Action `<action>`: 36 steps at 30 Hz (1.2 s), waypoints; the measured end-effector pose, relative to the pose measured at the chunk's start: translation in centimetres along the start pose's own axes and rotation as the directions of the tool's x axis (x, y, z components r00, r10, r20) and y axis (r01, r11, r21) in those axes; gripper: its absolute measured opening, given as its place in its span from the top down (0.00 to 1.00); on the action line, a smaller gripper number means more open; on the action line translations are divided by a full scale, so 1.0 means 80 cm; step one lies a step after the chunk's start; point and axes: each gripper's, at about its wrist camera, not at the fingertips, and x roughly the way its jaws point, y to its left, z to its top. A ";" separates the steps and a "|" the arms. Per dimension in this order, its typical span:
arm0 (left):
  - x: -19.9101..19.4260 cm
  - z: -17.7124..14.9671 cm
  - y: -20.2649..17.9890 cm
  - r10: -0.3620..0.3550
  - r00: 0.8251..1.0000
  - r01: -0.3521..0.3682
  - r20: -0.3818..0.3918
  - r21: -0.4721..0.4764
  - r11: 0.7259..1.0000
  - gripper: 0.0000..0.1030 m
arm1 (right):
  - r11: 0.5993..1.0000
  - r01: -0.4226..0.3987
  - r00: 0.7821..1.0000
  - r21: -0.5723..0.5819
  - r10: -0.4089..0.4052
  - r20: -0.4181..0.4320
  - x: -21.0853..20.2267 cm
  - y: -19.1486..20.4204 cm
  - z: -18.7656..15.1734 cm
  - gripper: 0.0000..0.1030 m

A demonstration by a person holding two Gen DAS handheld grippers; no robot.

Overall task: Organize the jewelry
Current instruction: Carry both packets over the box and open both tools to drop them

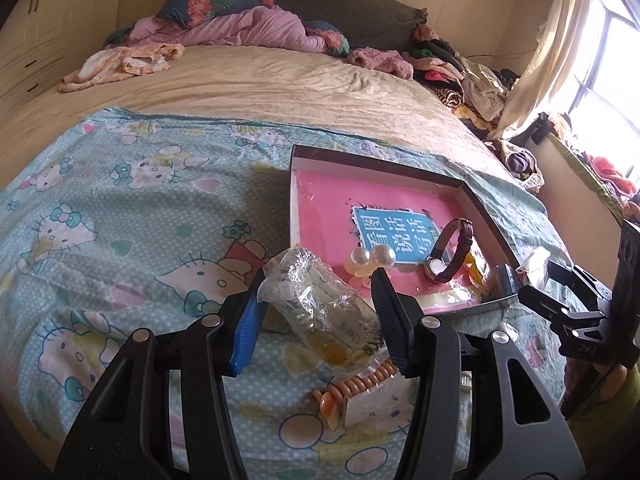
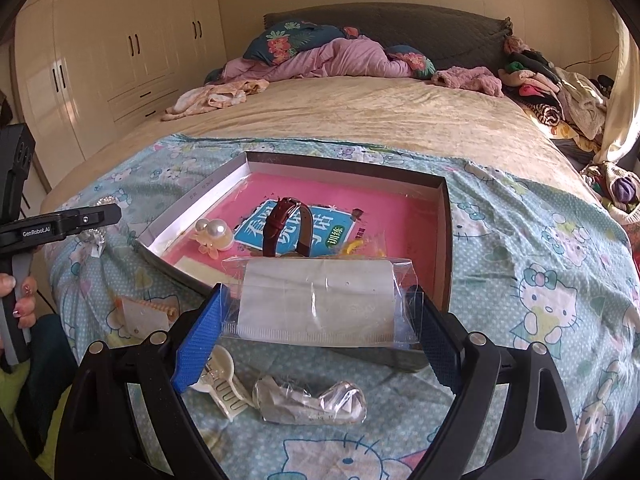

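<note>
A shallow box [image 2: 445, 240] with a pink book inside lies on the Hello Kitty cloth; it also shows in the left wrist view [image 1: 484, 208]. In it are a brown-strap watch [image 2: 290, 226], a pearl hair clip [image 2: 214, 232] and a yellow piece in plastic [image 2: 356, 246]. My left gripper [image 1: 318, 292] is shut on a crumpled clear packet [image 1: 320, 304] of jewelry, held above the cloth beside the box. My right gripper [image 2: 320, 312] is shut on a clear flat bag with a white card [image 2: 320, 304], held at the box's near edge.
On the cloth lie an orange comb clip with a card [image 1: 360, 392], a cream claw clip [image 2: 224, 384] and another clear packet [image 2: 316, 398]. Clothes are piled on the bed's far side [image 2: 552, 92]. A wardrobe [image 2: 104, 60] stands at the left.
</note>
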 end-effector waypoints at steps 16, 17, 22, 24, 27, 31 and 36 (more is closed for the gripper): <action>0.059 0.015 -0.034 -0.023 0.999 0.026 -0.049 0.056 0.998 0.58 | 0.999 0.041 0.999 0.009 -0.041 -0.029 0.040 -0.012 0.013 0.15; 0.060 0.013 -0.036 -0.020 0.998 0.023 -0.052 0.062 0.998 0.58 | 0.999 0.043 0.999 0.008 -0.043 -0.032 0.044 -0.013 0.013 0.15; 0.069 0.011 -0.039 -0.013 0.998 0.017 -0.065 0.075 0.997 0.57 | 0.999 0.054 0.997 -0.007 -0.054 -0.049 0.061 -0.012 0.016 0.15; 0.071 0.010 -0.041 -0.013 0.998 0.018 -0.068 0.081 0.997 0.57 | 0.998 0.055 0.997 -0.004 -0.056 -0.056 0.067 -0.011 0.016 0.15; 0.075 0.008 -0.043 -0.020 0.997 0.027 -0.078 0.086 0.996 0.57 | 0.998 0.058 0.996 -0.003 -0.058 -0.068 0.075 -0.010 0.016 0.15; 0.080 0.006 -0.046 -0.022 0.996 0.030 -0.085 0.094 0.995 0.57 | 0.998 0.055 0.995 0.006 -0.054 -0.088 0.084 -0.010 0.013 0.14; 0.084 0.004 -0.047 -0.025 0.995 0.034 -0.095 0.096 0.995 0.56 | 0.999 0.049 0.995 0.009 -0.048 -0.090 0.086 -0.009 0.014 0.13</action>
